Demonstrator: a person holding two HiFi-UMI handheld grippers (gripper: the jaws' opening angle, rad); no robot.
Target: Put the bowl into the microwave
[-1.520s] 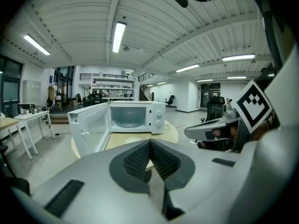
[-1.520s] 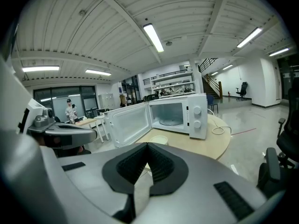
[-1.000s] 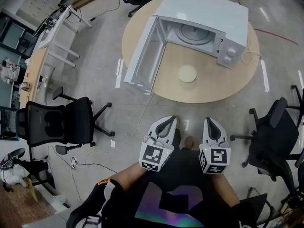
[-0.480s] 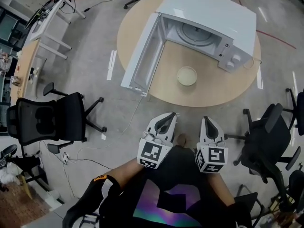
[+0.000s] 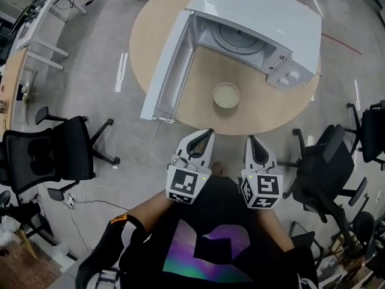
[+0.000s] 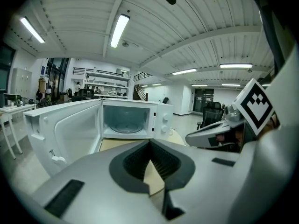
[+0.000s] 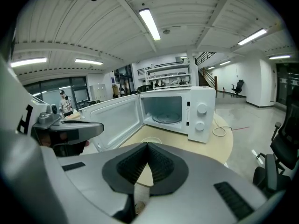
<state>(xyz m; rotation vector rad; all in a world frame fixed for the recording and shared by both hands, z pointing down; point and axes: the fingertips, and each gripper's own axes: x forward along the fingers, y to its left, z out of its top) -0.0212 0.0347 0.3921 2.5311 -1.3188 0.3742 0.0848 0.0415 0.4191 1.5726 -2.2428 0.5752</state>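
Two grippers hover close to your body, on the near side of the round table (image 5: 146, 38). Your left gripper (image 5: 208, 132) and right gripper (image 5: 249, 139) both have their jaws closed together, with nothing between them. The bowl (image 5: 226, 94) sits on the table, just in front of the white microwave (image 5: 264, 17). The microwave's door (image 5: 167, 68) stands open to the left.

Bright, even indoor light from long ceiling strip lights (image 6: 120, 29); shadows faint and soft; white microwave (image 5: 258, 14) top nearly washed out; both gripper views bend strongly, fisheye, with black corners; left gripper (image 6: 149, 143) and right gripper (image 7: 147, 144) loom close, slightly soft; head view sharp.
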